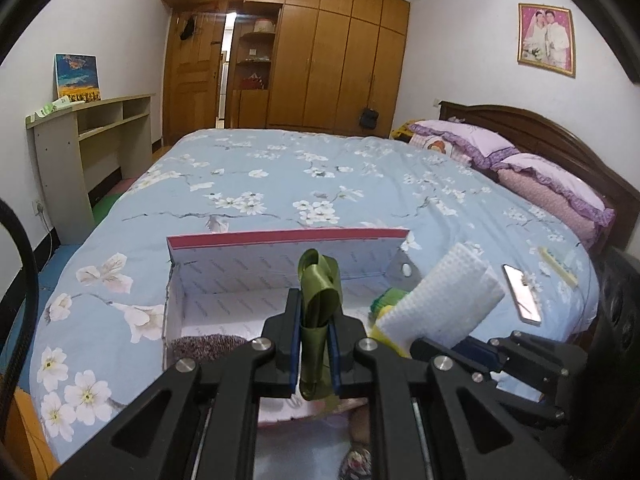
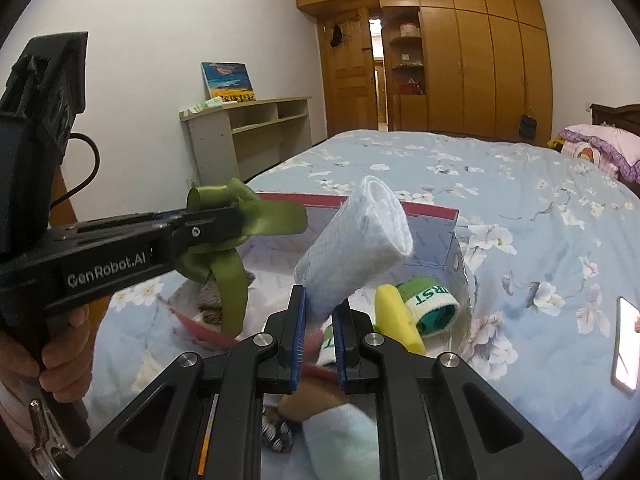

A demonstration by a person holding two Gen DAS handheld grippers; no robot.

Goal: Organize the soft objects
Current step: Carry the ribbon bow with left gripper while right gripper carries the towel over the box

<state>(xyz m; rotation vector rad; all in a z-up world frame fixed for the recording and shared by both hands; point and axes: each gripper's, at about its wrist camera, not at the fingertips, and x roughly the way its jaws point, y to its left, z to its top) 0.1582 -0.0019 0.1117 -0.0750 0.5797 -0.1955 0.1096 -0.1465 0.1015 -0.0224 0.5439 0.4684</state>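
A: Where are the two tools?

B: Both hang over the open white cardboard box with the red rim (image 1: 280, 236), which sits on the near part of the blue quilt printed with white blossoms (image 1: 256, 176). The left gripper (image 1: 316, 354) pinches a looped olive-green satin ribbon (image 1: 318, 280) between its pads. The right gripper (image 2: 319, 336) clamps the lower end of a rolled white waffle-textured cloth (image 2: 360, 236), which leans up and away to the right.

A: How much room is there around the box?

B: Its raised back flap stands beyond both loads. The box's left wall is clear of the left gripper, with open floor inside on that side. Beyond the flap the quilt runs wide and flat towards the brown wooden wardrobe (image 1: 340, 56). On the right, a slim phone with a reflective screen (image 1: 522, 294) lies on the quilt just past the box corner.

A: And the tools against each other?

B: Side by side and close; from the right wrist camera, the ribbon's tails hang just left of the cloth roll, apart from it.

A: Count what's in the box.

B: One grey-purple fuzzy piece (image 1: 208, 346) at the left, one yellow sponge-like strip (image 2: 400, 316), and green-and-white knitted bands (image 2: 434, 300), at least two, though I can't tell exactly. Two lilac ruffled pillows (image 1: 472, 138) lie by the headboard.
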